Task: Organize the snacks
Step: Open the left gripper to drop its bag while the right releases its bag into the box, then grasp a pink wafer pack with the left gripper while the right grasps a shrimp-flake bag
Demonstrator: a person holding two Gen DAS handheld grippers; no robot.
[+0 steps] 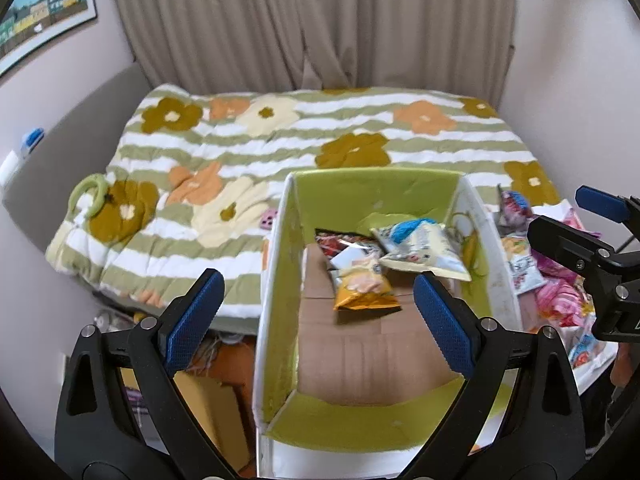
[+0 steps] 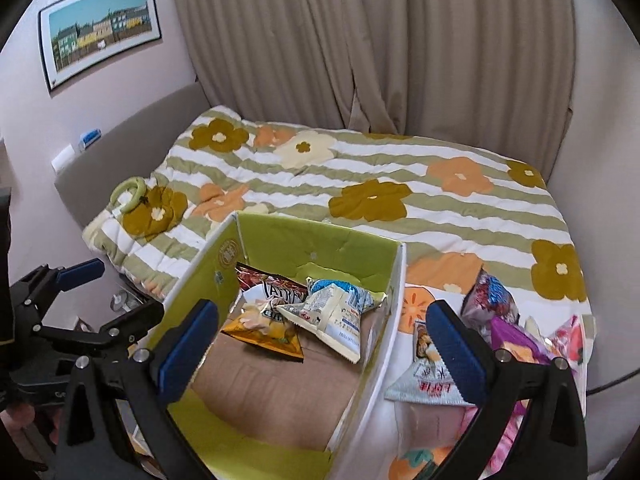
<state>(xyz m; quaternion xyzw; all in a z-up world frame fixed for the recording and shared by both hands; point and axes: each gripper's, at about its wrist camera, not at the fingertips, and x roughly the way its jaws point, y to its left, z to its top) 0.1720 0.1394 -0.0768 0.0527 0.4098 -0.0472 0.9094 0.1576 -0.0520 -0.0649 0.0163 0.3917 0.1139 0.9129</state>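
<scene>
You've got the bed (image 1: pixel 280 152) as your work surface, flowered quilt flat so nothing rolls. The box (image 1: pixel 276 280) sits at the near edge w/ flaps up and mouth open, so you can drop bags straight in. Three or so bags are already piled at its far end: a pale chip bag (image 1: pixel 424 248) on top, an orange one (image 1: pixel 362 288) just nearer, a dark one (image 2: pixel 272 286) behind. The near half of the box floor is bare, prob room for the rest. The loose snack pile (image 2: pixel 508 320) lies on the quilt right of the box, touching its wall, so it's a short carry. Left gripper (image 1: pixel 316 320) hangs over the box, jaws wide, nothing in them. Right gripper (image 2: pixel 320 352) straddles the box's right wall, jaws wide too, empty
</scene>
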